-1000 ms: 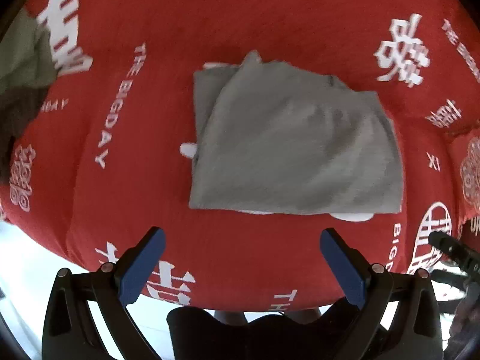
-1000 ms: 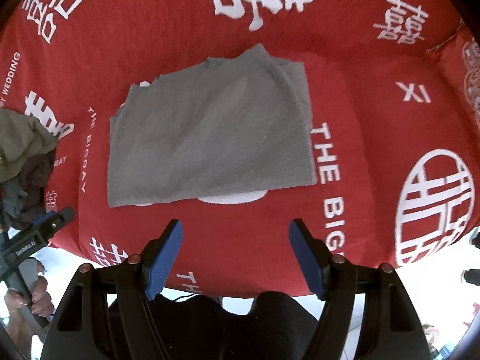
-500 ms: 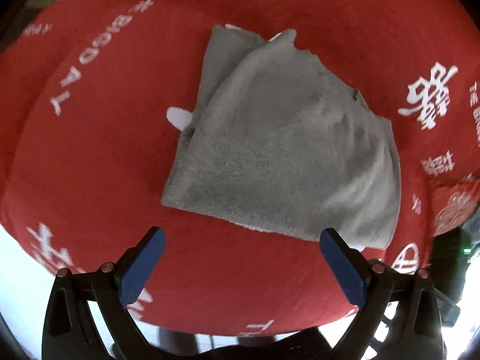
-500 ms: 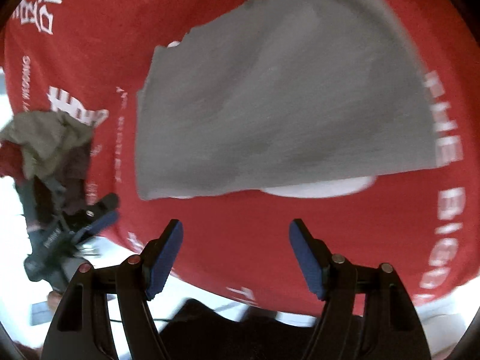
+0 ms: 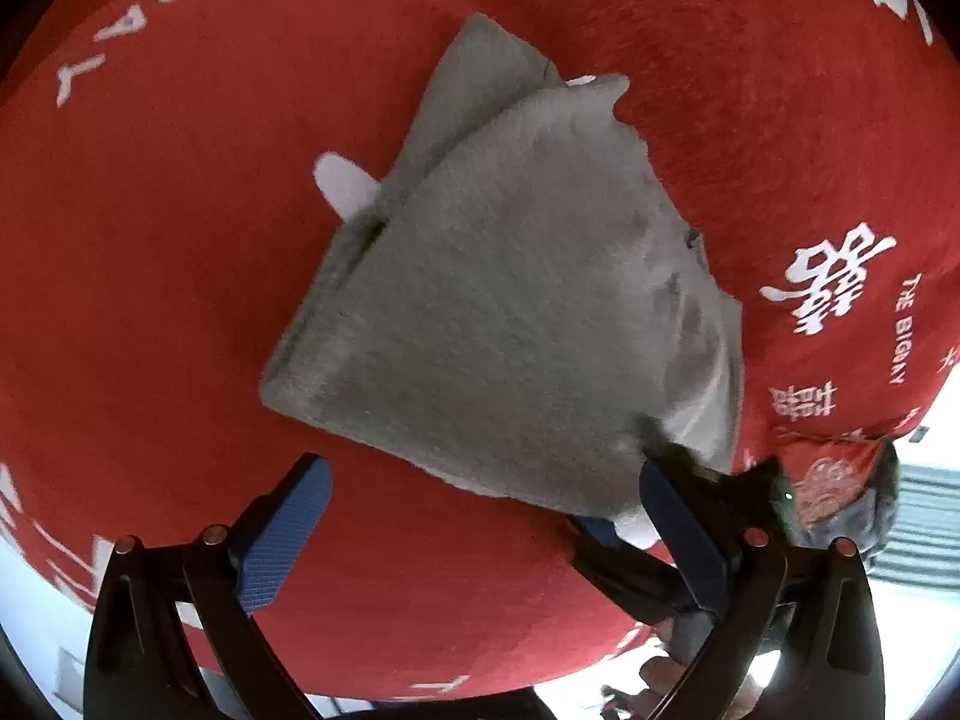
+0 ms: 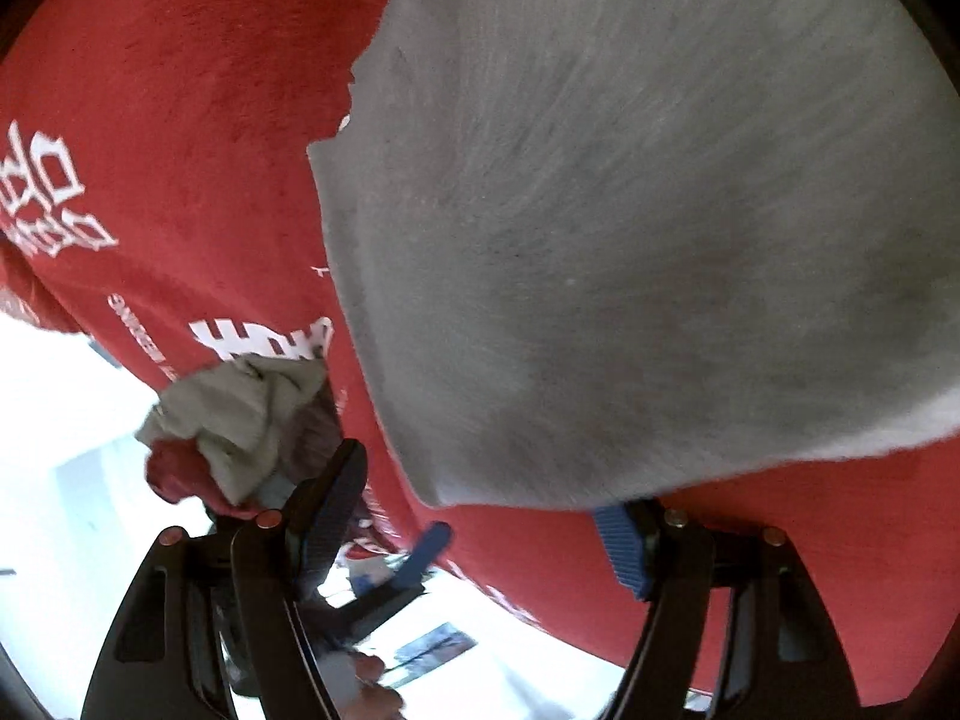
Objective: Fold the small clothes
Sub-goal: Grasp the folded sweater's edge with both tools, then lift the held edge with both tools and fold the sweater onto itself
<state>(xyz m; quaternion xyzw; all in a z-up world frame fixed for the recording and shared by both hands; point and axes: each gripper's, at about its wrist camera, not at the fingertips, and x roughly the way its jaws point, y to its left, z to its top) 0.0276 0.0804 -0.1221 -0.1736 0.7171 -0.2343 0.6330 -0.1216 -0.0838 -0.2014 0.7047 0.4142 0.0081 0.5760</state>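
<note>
Left gripper point(image 5: 480, 534) wide open, empty, near grey cloth point(image 5: 516, 324) edge. Right gripper point(image 6: 480, 531) jaws just narrowing at cloth corner; hold unclear.

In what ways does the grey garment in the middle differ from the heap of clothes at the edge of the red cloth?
The grey garment lies flat, folded in layers; the heap of clothes is crumpled. The grey garment is one colour; the heap mixes beige and red pieces. The garment sits mid-cloth, the heap at the edge of the red cloth. Both are soft fabric.
</note>
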